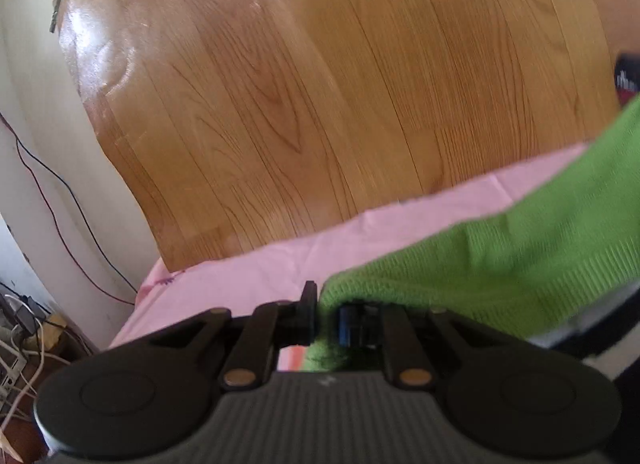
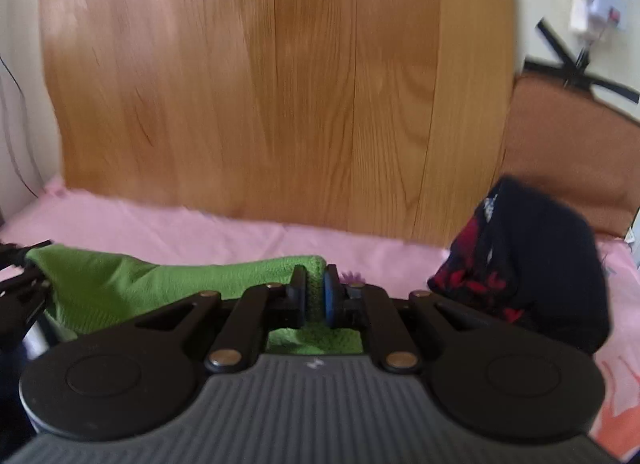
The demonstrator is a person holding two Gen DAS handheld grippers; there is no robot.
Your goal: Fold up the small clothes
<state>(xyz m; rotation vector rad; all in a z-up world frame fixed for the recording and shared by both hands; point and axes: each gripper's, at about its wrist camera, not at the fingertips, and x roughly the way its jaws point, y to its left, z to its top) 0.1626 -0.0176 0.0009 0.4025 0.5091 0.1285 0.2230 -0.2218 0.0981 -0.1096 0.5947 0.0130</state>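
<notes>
Left gripper (image 1: 325, 318) pinched tight on edge of green knit garment (image 1: 500, 256). Right gripper (image 2: 316, 298) clamped on another edge of same garment, cloth bunched between pads. Garment stretched between both, just above pink sheet (image 2: 224, 232). Dark garment with red floral print (image 2: 528, 260) heaped on sheet at right. Beyond, wooden board (image 2: 280, 84) upright behind sheet. Cables (image 1: 60, 204) on wall at far left.

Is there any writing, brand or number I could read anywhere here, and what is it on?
No readable text anywhere.
Small pale mark on the left claw's grey body: too blurred to read.
The same mark on the right claw's body: also unreadable.
White marks on the dark garment: too blurred to tell whether they are lettering.
</notes>
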